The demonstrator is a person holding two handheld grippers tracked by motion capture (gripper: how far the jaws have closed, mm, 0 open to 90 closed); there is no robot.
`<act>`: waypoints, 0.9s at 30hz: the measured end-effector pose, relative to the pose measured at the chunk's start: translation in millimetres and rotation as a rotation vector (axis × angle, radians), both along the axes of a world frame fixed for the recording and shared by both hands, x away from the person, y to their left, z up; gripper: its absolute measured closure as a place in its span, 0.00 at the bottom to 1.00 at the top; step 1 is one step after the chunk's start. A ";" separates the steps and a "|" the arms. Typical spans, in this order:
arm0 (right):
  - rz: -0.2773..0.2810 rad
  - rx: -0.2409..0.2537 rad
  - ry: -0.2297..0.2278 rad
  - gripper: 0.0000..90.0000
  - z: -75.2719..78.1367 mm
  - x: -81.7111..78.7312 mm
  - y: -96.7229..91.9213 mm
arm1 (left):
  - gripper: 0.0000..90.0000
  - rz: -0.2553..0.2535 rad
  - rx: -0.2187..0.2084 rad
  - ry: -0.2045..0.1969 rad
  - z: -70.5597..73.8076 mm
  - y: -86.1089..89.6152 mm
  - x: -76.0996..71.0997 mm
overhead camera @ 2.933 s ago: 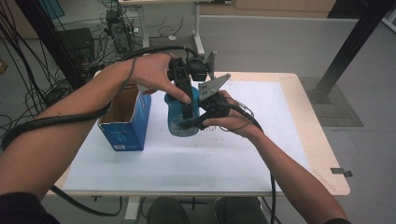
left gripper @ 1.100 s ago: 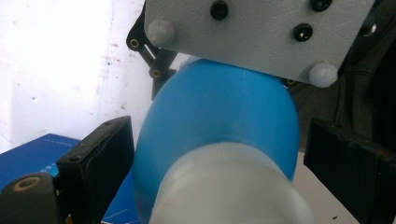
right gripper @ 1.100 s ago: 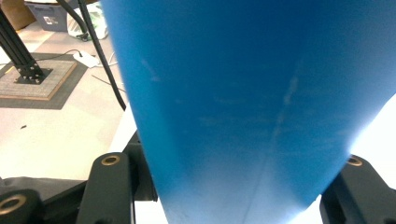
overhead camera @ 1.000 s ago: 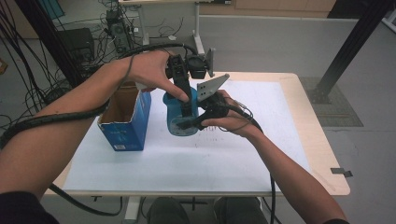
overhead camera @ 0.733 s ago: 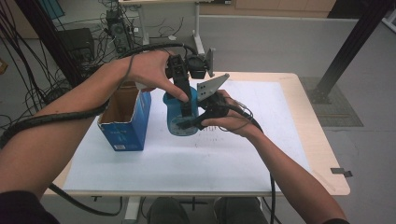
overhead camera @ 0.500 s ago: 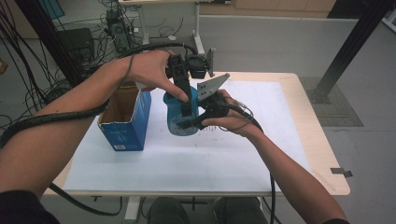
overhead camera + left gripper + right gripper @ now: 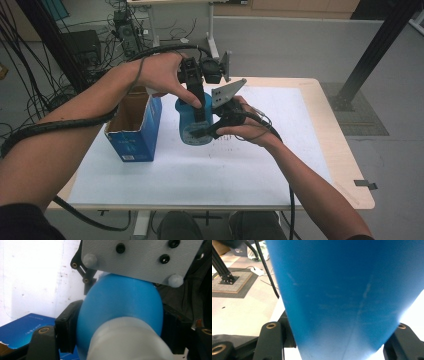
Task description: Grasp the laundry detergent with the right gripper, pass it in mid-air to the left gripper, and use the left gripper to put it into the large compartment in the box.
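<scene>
Room: grey floor running around a pale worktop (image 7: 345, 165), cables and equipment standing beyond its far left corner, a dark post rising at far right.
Worktop cover: white sheet (image 7: 210, 175) lying over most of the surface.
Box: blue carton (image 7: 134, 131) standing open-topped on the sheet's left part, just left of the bottle.
Bottle: blue bottle (image 7: 189, 131) standing upright near the middle of the sheet, between the two hands; its pale cap (image 7: 130, 340) is showing closest in the left gripper view.
Left gripper: left gripper (image 7: 199, 107) coming down from above onto the bottle's top; its fingers (image 7: 67, 327) have just been closing and are now pressing on the bottle's shoulder from both sides, grasping it.
Right gripper: right gripper (image 7: 207, 131) reaching in level from the right; its fingers (image 7: 270, 340) are clenching the bottle's body, one on each side.
Hands: left hand (image 7: 162, 75) wrapping its gripper from above, right hand (image 7: 247, 127) holding its gripper low beside the bottle.
</scene>
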State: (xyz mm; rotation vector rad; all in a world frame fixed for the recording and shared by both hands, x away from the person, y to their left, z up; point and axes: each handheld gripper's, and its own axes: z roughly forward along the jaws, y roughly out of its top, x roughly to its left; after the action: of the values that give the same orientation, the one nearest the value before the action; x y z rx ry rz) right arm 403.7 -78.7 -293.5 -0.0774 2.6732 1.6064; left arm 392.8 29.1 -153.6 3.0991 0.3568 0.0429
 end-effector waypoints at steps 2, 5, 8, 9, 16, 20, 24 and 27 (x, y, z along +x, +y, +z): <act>0.005 -0.006 -0.006 0.47 -0.4 -0.6 0.4 | 0.38 -0.003 0.008 -0.002 -0.2 0.0 0.4; 0.008 -0.009 -0.007 0.47 -0.7 -1.1 0.9 | 0.39 -0.006 0.014 -0.001 -0.8 -0.2 -0.4; 0.009 -0.009 -0.011 0.47 -0.9 -0.9 1.1 | 0.39 -0.009 0.017 -0.005 -0.9 -0.4 -0.7; 0.009 -0.009 -0.011 0.47 -0.8 -1.0 1.2 | 0.39 -0.006 0.015 -0.005 -1.1 -0.5 -1.1; 0.005 -0.010 -0.013 0.47 -0.7 -1.0 0.4 | 0.40 -0.013 0.023 -0.012 -1.1 -2.0 -1.0; -0.001 -0.018 -0.017 0.46 -1.2 -0.6 -0.2 | 0.40 -0.017 0.028 -0.019 -2.3 -2.7 -0.8; -0.003 -0.014 -0.018 0.46 -1.3 0.1 -0.4 | 0.40 -0.017 0.024 -0.025 -1.8 -2.6 -0.4; -0.005 -0.009 -0.021 0.46 -1.1 0.4 -0.6 | 0.40 -0.018 0.025 -0.027 -1.2 -3.0 -0.2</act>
State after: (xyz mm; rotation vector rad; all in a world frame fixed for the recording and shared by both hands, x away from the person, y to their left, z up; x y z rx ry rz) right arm 404.2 -79.2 -294.6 -0.0863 2.6634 1.5828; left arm 392.6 26.1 -154.8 3.1226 0.3296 0.0889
